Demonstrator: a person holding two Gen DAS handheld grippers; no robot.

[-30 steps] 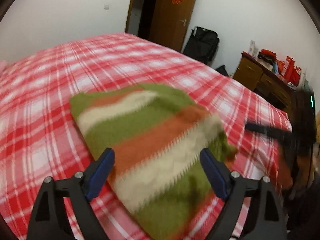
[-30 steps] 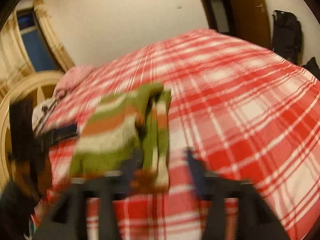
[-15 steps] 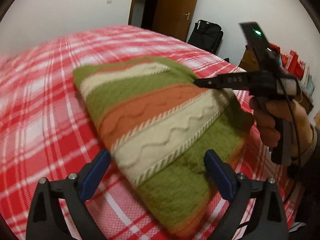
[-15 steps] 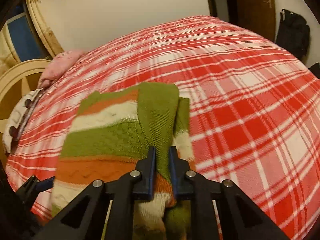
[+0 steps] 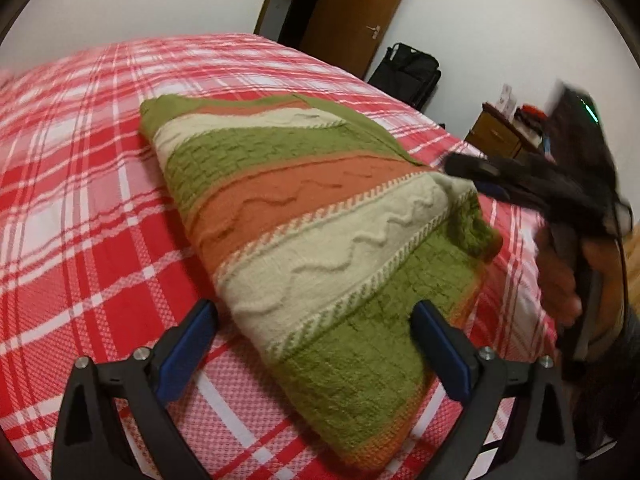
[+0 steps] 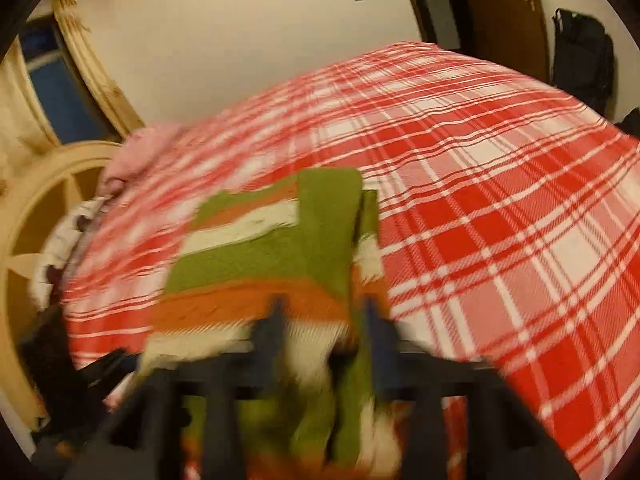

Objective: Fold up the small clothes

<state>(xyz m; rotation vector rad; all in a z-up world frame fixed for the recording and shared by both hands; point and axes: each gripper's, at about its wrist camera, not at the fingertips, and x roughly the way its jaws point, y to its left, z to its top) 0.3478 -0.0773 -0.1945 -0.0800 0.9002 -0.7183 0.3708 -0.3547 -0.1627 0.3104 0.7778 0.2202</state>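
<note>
A folded knit sweater (image 5: 304, 216) with green, orange and cream stripes lies on the red plaid bed (image 5: 80, 208). My left gripper (image 5: 316, 344) is open, its blue fingers straddling the sweater's near end without gripping it. In the left wrist view my right gripper (image 5: 472, 172) is at the sweater's right edge, held by a hand. In the blurred right wrist view the right gripper (image 6: 324, 320) has its jaws part open just above the sweater (image 6: 272, 248), holding nothing.
A brown door (image 5: 360, 12) and a black bag (image 5: 408, 72) stand behind the bed. A wooden dresser (image 5: 500, 132) with red items is at the right. A wooden headboard (image 6: 44, 208) and pink pillow (image 6: 136, 152) are at the left.
My right gripper has opened and let go of the sweater's edge, drawing back and up. My left gripper stays open and has shifted slightly closer over the sweater's near end.
</note>
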